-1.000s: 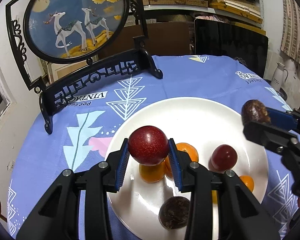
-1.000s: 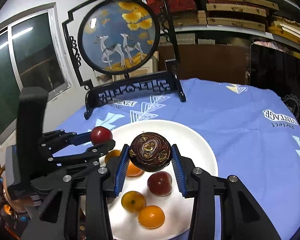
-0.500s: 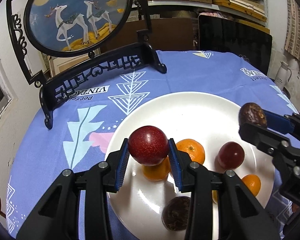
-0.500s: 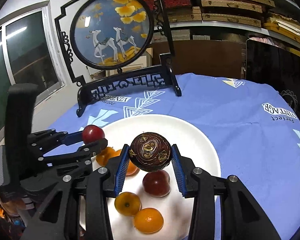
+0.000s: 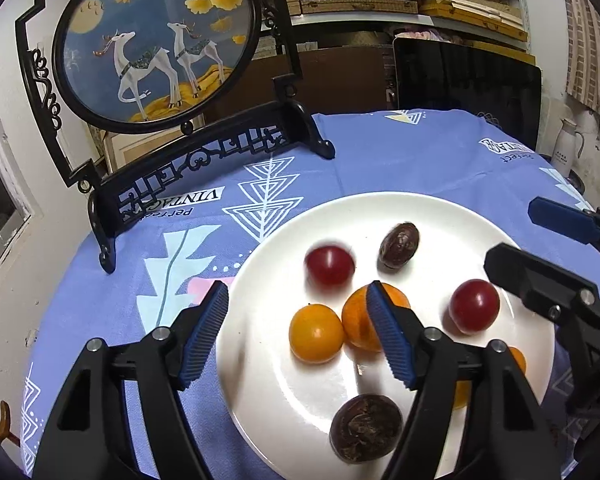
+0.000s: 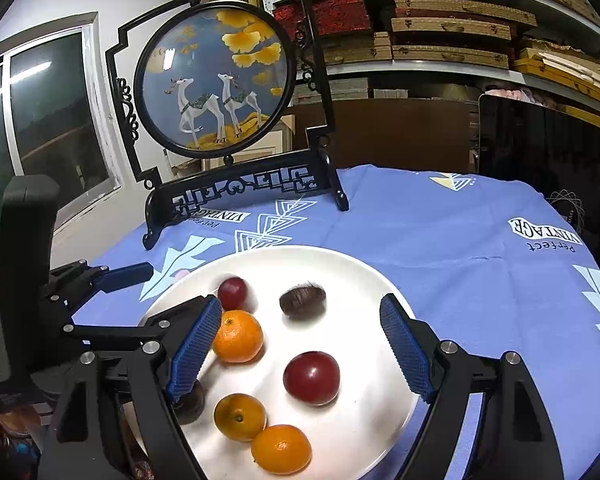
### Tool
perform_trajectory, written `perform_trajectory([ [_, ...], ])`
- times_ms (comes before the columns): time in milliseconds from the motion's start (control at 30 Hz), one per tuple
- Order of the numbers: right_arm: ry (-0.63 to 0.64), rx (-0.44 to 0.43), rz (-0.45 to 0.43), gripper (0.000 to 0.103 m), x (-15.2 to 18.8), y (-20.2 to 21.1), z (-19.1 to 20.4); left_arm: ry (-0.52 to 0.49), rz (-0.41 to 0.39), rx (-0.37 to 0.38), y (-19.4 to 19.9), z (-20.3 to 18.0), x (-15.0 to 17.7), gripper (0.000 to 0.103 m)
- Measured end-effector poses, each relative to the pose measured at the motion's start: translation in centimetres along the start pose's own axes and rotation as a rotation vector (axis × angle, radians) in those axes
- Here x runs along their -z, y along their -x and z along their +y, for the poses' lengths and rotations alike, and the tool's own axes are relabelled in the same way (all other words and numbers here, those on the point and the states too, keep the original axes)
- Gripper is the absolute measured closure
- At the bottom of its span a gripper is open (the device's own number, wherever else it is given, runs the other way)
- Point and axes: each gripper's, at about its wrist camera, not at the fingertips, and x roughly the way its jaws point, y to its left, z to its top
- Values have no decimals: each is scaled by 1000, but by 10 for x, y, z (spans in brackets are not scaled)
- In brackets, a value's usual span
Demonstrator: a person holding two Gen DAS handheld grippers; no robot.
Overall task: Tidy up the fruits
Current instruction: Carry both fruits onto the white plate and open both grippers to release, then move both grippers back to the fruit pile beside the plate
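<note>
**Fruits gathered on the white plate, both grippers spread**

Fruits are seen lying on the white plate [image 5: 440, 216], which rests on the blue patterned tablecloth [image 5: 400, 152]. All places below are given relative to this plate, as seen from the left wrist view.

A red plum [image 5: 329, 266] is found in the far-left part of the plate, its outline blurred. Just beside it, to the right, a dark wrinkled passion fruit [image 5: 398, 247] is lying, apart from the plum. A second red plum [image 5: 474, 306] is placed toward the right side of the plate. Near the plate's middle an orange mandarin [image 5: 358, 322] is partly hidden behind a blue pad, and a yellow-orange fruit [image 5: 317, 333] is touching it on the left. A second passion fruit [image 5: 366, 427] is seen at the plate's near edge. Another orange fruit [image 5: 518, 360] is mostly covered by the gripper frame at the near right.

The left gripper [image 5: 296, 332] is held over the near-left part of the plate with its jaws spread wide and nothing between them. The right gripper [image 6: 300, 346] is likewise spread apart over the plate and nothing is pinched by it.

Beyond the plate's far-left edge, a framed deer screen [image 5: 156, 40] is standing upright on the tablecloth.
</note>
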Motion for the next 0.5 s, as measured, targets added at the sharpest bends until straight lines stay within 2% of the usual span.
perform_trajectory([
  [200, 1, -17, 22, 21, 0, 1, 1, 1, -9, 5, 5, 3, -2, 33],
  [300, 1, -37, -2, 21, -5, 16, 5, 18, -65, 9, 31, 12, -3, 33],
  [333, -20, -48, -24, 21, -6, 30, 7, 29, -81, 18, 39, 16, -1, 29],
  [433, -35, -116, -24, 19, 8, 61, 11, 37, -119, 32, 70, 31, 24, 21],
  [500, 3, -88, 4, 19, 22, 74, 14, 2, -88, 32, 80, 36, 48, 21],
])
